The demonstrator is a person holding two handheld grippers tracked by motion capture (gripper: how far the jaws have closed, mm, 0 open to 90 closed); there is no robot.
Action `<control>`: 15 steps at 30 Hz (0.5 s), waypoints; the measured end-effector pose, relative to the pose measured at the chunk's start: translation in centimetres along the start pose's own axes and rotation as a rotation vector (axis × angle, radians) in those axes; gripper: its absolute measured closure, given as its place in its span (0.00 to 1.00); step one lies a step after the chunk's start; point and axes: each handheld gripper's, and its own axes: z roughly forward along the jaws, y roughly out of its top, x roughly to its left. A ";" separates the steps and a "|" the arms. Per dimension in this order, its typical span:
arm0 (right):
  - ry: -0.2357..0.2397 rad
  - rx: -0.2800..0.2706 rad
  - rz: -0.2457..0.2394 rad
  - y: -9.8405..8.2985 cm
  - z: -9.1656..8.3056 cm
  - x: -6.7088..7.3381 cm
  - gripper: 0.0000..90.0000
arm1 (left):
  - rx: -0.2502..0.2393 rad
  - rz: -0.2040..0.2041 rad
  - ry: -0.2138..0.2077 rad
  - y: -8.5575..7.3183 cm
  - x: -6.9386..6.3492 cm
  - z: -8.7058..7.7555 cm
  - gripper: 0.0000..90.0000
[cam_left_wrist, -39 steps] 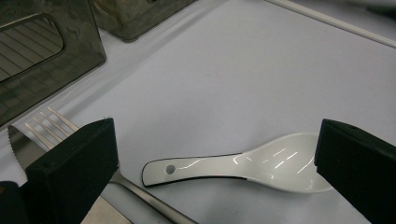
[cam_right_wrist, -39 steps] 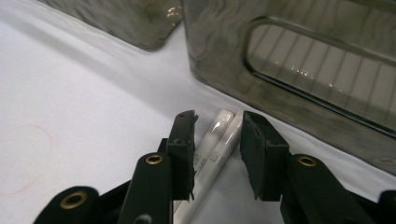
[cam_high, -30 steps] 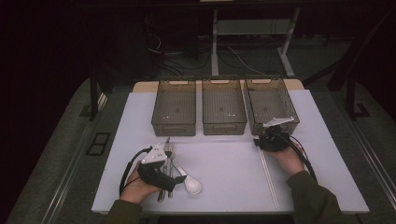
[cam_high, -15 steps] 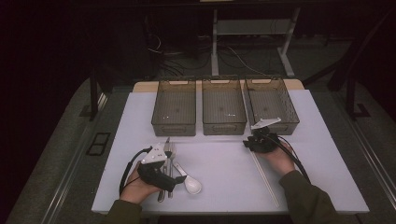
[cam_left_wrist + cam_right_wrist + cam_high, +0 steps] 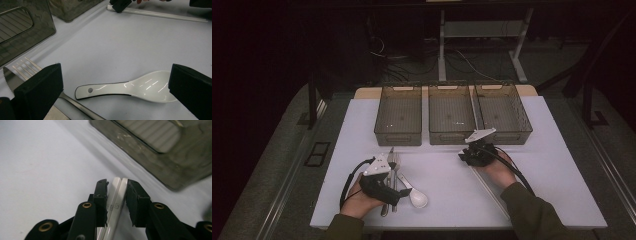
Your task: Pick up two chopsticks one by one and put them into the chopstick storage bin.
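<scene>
Step in hand: pick-up of the chopsticks [image 5: 115,195].

Status:
- Right tool [image 5: 117,182]: clenched on the pair of white chopsticks near one end, one pad against each outer side, both sticks side by side.
- Chopsticks: lying along the white tabletop [image 5: 562,165], just in front of the middle bin [image 5: 447,137] and the right bin [image 5: 512,136], running back under the right hand [image 5: 497,170].
- Left tool [image 5: 116,68]: released, jaws wide apart, straddling a white ceramic soup spoon [image 5: 140,87] without touching it.
- Soup spoon: flat on the tabletop, bowl toward one jaw, handle toward the other.
- Fork [image 5: 27,66] and knife [image 5: 10,77]: beside the spoon handle, close to the near jaw.

Judged progress: early. Appears to be a sort of cutlery into the three bins, with the left bin [image 5: 398,136] and its two neighbours apparently empty.

Next move, right side:
1. Hold the clench firm; avoid letting the sticks scissor apart.
2. Lift the gripped end clear of the tabletop, then raise the free ends above the bin rim.
3. Carry over a bin and lower before release.

Next move, left side:
1. Close on the spoon handle, clear of the fork tines.
</scene>
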 end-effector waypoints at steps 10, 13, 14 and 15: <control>0.058 -0.001 -0.052 0.7 0.6 1.9 0.80 | 0.000 -0.001 0.000 0.0 0.0 0.0 0.00; 0.080 -0.003 -0.066 0.9 0.8 2.5 0.81 | 0.000 -0.001 0.000 0.0 0.0 0.0 0.00; 0.084 -0.006 -0.072 1.0 0.9 2.7 0.81 | 0.000 0.000 0.000 0.0 0.0 0.0 0.00; 0.084 -0.005 -0.076 1.0 0.9 2.9 0.81 | -0.001 0.000 0.000 0.0 0.0 0.0 0.00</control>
